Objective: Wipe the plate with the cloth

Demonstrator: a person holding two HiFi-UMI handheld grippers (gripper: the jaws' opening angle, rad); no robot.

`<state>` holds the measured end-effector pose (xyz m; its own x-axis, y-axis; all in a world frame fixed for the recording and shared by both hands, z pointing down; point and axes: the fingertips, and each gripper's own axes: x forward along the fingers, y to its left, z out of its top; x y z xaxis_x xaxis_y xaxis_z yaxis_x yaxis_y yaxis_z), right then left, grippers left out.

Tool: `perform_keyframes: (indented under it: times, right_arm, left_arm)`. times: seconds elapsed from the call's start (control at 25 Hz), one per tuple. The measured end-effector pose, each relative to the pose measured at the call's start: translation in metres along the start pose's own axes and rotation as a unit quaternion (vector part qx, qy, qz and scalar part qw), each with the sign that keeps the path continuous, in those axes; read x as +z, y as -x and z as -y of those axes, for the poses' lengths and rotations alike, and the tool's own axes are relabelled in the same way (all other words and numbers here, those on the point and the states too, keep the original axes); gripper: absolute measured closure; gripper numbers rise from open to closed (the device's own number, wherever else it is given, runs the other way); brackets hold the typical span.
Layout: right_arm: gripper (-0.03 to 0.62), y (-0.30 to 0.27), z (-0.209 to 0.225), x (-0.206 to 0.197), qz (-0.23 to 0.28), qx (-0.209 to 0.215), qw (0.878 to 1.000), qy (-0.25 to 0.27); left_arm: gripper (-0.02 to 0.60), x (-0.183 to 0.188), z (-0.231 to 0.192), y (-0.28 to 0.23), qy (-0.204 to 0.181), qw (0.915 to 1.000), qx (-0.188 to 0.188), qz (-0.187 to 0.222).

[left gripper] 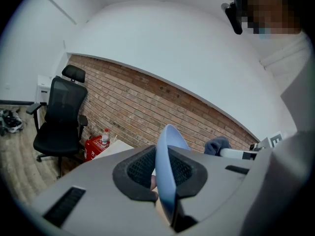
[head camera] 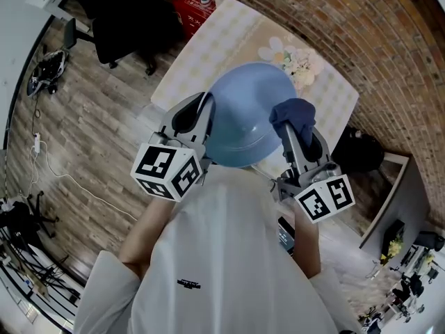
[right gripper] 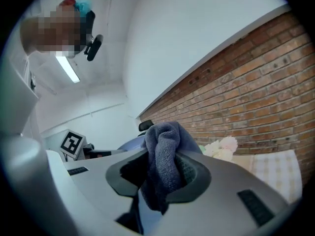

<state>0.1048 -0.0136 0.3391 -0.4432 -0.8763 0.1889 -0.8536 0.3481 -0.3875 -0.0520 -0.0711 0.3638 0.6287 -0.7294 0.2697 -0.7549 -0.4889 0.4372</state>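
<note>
Two loads: left tongs [left gripper: 165, 178] tight on plate [head camera: 243, 117] rim, right tongs [right gripper: 165, 173] on cloth [right gripper: 166, 149]; table [head camera: 201, 40] partly hidden.

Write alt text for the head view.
Seen from above, the left gripper grips a light blue round plate by its rim while the right gripper holds a dark blue cloth at the plate's right edge. Below them stands a pale checked table with pale flowers.

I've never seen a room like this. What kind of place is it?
Probably an office or workroom: there's a black office chair, loose cables on the wooden floor, and a brick wall behind the table.
</note>
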Motion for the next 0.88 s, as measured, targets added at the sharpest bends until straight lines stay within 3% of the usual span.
perform_keyframes:
  times: [0.16, 0.32, 0.88]
  right_arm:
    - [0.474, 0.024, 0.026, 0.012, 0.038, -0.068, 0.997, 0.029]
    - [0.474, 0.039, 0.042, 0.009, 0.039, -0.11, 0.992, 0.047]
    - [0.474, 0.054, 0.052, -0.007, 0.027, -0.143, 0.989, 0.04]
  left_arm:
    - [0.541, -0.001, 0.002, 0.005, 0.006, 0.9999, -0.008, 0.001]
    - [0.541, -0.002, 0.005, 0.006, 0.002, 0.9999, -0.011, -0.003]
    - [0.54, -0.006, 0.007, 0.012, 0.008, 0.9998, -0.014, -0.011]
